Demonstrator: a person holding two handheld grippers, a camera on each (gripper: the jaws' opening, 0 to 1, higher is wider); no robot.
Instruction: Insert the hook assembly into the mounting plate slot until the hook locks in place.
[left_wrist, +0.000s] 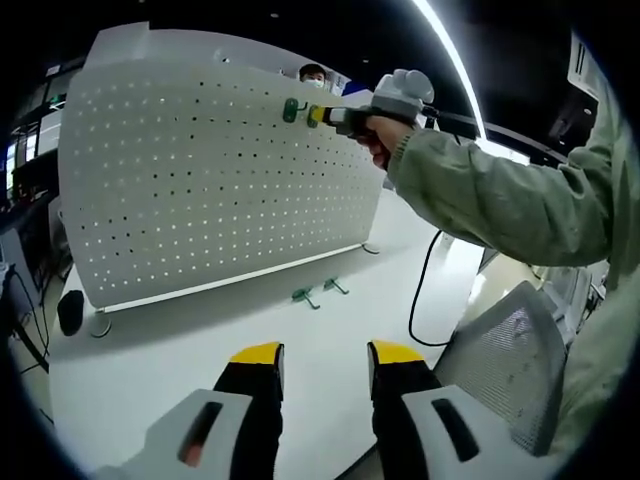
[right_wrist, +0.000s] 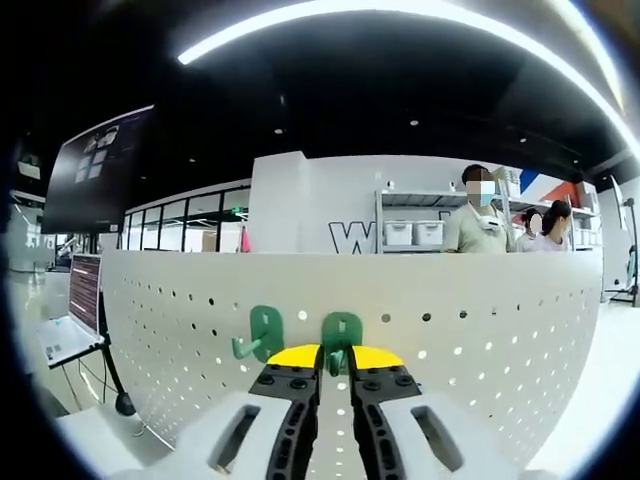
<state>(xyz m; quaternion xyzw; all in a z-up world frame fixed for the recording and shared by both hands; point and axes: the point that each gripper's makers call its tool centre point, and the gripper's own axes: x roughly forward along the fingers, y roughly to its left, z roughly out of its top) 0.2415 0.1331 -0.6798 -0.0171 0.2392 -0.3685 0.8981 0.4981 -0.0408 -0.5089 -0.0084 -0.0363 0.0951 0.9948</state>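
Note:
A white perforated mounting plate (left_wrist: 210, 190) stands upright on the white table (left_wrist: 150, 350). One green hook (left_wrist: 290, 110) hangs near its top edge. Beside that hook, my right gripper (left_wrist: 318, 116), held in a person's hand, is pressed against the plate. In the right gripper view the hanging hook (right_wrist: 262, 335) sits left of a second green hook (right_wrist: 342, 332), and my right gripper (right_wrist: 335, 360) is shut on this second hook against the plate (right_wrist: 480, 340). My left gripper (left_wrist: 325, 360) hovers open over the table with nothing in it.
Two spare green hooks (left_wrist: 305, 296) (left_wrist: 335, 286) lie on the table in front of the plate. A black cable (left_wrist: 420, 290) runs off the right edge beside a mesh chair (left_wrist: 510, 350). A dark object (left_wrist: 70, 310) sits at the plate's left foot. People stand behind the plate.

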